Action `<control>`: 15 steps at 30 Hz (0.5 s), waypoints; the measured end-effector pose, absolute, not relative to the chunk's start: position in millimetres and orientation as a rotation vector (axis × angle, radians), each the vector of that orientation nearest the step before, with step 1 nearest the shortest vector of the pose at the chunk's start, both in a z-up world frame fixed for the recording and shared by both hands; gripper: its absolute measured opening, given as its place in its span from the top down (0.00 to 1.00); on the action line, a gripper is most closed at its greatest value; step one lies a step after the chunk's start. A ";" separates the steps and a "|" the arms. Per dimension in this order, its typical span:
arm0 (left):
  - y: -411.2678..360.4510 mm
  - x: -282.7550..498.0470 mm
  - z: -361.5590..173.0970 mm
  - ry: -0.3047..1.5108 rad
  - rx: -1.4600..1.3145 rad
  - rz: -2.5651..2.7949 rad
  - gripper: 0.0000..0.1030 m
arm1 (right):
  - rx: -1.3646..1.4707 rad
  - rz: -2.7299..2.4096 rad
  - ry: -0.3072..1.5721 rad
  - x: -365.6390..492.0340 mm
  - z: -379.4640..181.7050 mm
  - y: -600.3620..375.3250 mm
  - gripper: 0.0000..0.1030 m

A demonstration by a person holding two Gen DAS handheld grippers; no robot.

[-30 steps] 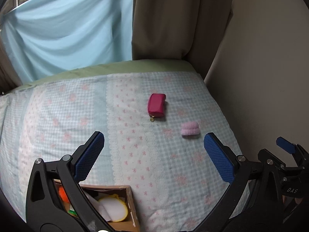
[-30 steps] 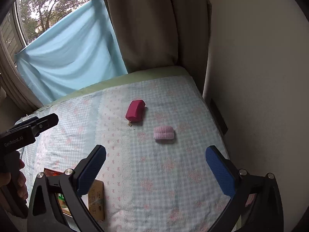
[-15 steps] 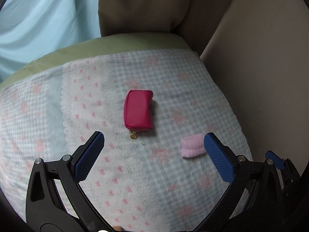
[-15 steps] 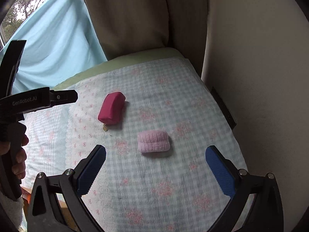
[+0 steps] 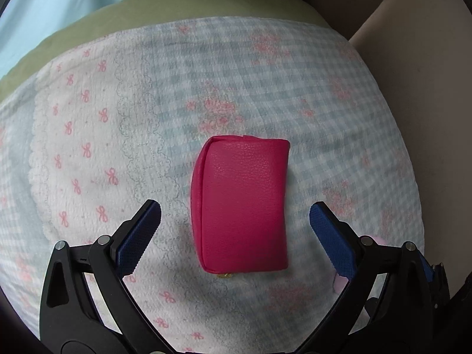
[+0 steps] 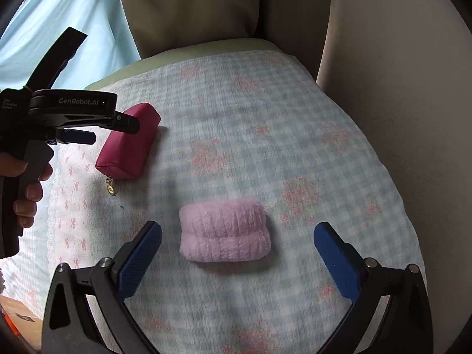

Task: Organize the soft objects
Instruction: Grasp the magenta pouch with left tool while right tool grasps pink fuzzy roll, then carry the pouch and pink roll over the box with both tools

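Note:
A magenta zip pouch (image 5: 240, 206) lies on the checked blanket (image 5: 265, 73). My left gripper (image 5: 235, 236) is open, with a blue pad on each side of the pouch's near half, not touching it. The pouch also shows in the right wrist view (image 6: 126, 153) with its gold zip pull toward me, partly behind the left gripper (image 6: 97, 126). A fluffy pink rolled cloth (image 6: 224, 234) lies on the blanket. My right gripper (image 6: 237, 261) is open just in front of it, pads either side. A sliver of the pink cloth (image 5: 339, 283) shows behind the left gripper's right finger.
A beige wall (image 6: 398, 88) runs along the blanket's right edge. A tan curtain (image 6: 191, 8) and light blue drape (image 6: 73, 23) hang behind. A green mattress edge (image 5: 206, 8) shows at the far side. A cardboard box corner (image 6: 17, 315) is at lower left.
Both grippers have moved forward and down. The left one now straddles the magenta pouch; the right one has closed in on the pink cloth. Both stay open.

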State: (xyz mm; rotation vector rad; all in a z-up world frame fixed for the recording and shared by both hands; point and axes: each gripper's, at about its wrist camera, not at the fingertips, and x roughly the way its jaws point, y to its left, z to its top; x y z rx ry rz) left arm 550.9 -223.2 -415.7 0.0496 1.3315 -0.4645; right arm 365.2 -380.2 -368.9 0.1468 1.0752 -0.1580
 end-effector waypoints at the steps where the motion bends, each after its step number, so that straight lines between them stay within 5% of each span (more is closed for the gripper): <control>1: -223.3 554.8 -422.9 1.343 0.040 -0.460 0.03 | 0.143 -0.156 1.078 368.6 -372.4 -378.8 0.00; 5: -223.5 565.2 -444.0 1.379 0.024 -0.452 0.17 | 0.114 -0.150 1.108 381.1 -387.5 -373.2 0.04; 8: -224.7 569.0 -454.8 1.393 0.037 -0.437 0.18 | 0.093 -0.149 1.121 385.8 -394.1 -371.1 0.09; 12: -229.5 569.2 -458.2 1.388 0.053 -0.446 0.38 | 0.106 -0.128 1.156 388.9 -404.3 -372.3 0.34; 15: -235.1 567.5 -459.6 1.389 0.067 -0.470 0.48 | 0.124 -0.122 1.162 387.7 -406.9 -372.6 0.42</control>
